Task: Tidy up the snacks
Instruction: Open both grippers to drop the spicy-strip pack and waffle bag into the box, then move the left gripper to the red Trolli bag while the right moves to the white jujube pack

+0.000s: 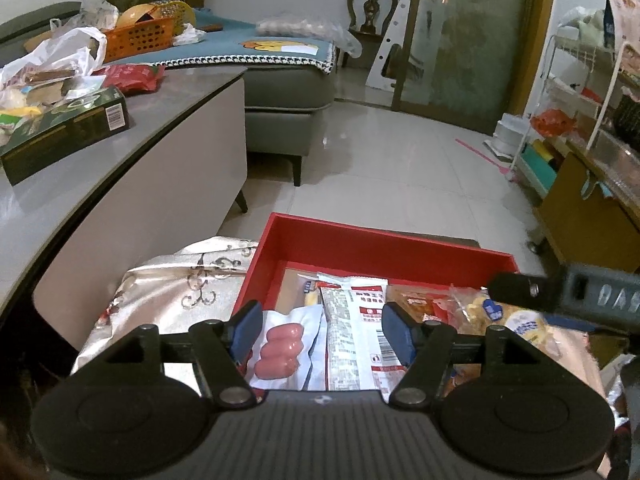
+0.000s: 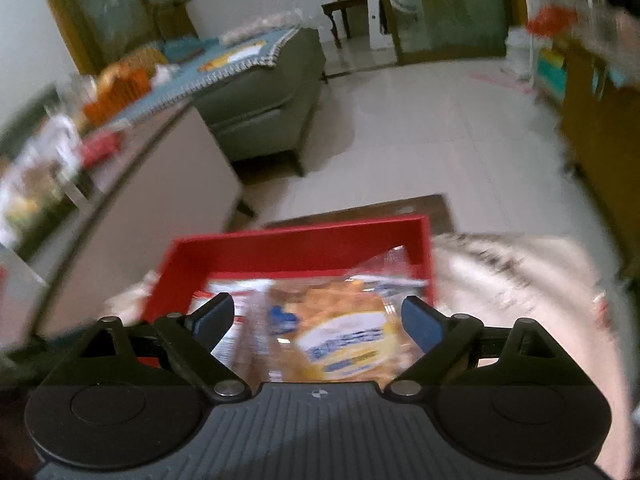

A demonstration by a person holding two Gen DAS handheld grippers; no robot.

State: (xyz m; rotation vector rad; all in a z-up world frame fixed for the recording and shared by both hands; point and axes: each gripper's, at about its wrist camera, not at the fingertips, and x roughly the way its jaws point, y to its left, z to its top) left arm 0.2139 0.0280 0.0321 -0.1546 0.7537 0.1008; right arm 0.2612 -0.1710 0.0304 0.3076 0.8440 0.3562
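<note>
A red box [image 1: 384, 244] sits on a silvery patterned cover [image 1: 180, 280]. It holds a pink sausage pack [image 1: 280, 346], a white-and-red packet [image 1: 352, 332], an orange packet [image 1: 416, 304] and a yellow snack bag [image 1: 500, 316]. My left gripper [image 1: 320, 332] hovers open over the sausage pack and the white packet, its pads clear of both. The right gripper's black tip [image 1: 520, 290] reaches in from the right. In the blurred right wrist view, my right gripper [image 2: 316, 322] stands wide open around the yellow snack bag [image 2: 344, 340], which lies in the red box [image 2: 296, 240].
A grey low table [image 1: 168, 120] on the left carries a dark green carton [image 1: 64, 132], plastic bags [image 1: 52, 60] and a red packet [image 1: 132, 76]. Behind it is a grey sofa [image 1: 288, 92] with an orange basket [image 1: 140, 40]. Tiled floor [image 1: 400, 168] lies ahead, a wooden cabinet [image 1: 580, 216] at right.
</note>
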